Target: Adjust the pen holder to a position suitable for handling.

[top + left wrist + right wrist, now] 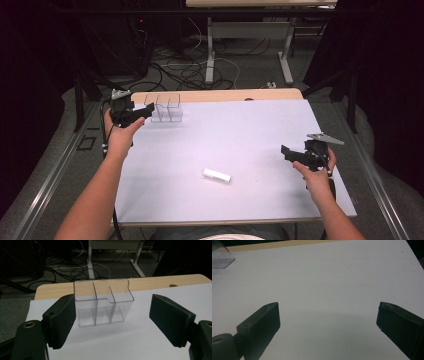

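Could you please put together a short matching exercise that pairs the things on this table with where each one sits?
Things:
1. clear plastic divided box
2. small white block
3. left gripper
4. right gripper

Places:
A. near the table's right edge, jaws apart over bare white sheet
B. far left of the white sheet, by the wooden strip
C. just left of the box, jaws apart
D. lying near the middle, towards the person

Pairs: 1-B, 2-D, 3-C, 4-A
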### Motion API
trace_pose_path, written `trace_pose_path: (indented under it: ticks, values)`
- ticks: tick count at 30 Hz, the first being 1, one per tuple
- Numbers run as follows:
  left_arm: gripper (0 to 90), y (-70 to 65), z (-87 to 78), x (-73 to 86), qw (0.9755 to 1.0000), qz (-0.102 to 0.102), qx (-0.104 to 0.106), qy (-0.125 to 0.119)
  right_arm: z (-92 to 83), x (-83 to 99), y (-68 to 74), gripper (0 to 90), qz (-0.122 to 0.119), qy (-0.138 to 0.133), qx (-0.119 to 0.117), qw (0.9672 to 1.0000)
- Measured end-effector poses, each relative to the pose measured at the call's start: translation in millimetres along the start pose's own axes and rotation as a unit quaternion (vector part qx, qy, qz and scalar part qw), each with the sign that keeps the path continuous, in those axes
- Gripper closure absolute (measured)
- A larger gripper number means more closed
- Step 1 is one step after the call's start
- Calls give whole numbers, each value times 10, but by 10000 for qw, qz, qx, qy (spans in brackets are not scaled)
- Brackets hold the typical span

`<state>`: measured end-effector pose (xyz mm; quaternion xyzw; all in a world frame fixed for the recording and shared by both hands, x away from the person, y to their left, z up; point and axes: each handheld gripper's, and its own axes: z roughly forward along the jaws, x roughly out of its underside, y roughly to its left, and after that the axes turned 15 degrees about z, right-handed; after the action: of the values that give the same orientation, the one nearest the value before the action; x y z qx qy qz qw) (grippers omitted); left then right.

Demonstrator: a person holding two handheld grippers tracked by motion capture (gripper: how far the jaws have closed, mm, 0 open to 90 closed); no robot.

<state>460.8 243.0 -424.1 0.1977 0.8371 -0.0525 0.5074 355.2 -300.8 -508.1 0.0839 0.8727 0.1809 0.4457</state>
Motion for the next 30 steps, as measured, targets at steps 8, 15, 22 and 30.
trace_pose_path:
  ticks: [8,15,22,30]
  values:
    - [247,56,170,-122,9999,70,-28,82,11,15,-9,58,47,67,20,10000]
    - [265,153,329,-146,9992,52,-14,396,8,25,-8,62,14,67,43,10000]
    - [340,272,476,-92,9988,-145,-149,451,17,37,-22,66,15,100,81,9999]
    - [450,424,582,-8,9979,-503,-108,401,30,54,-31,77,19,176,66,9998]
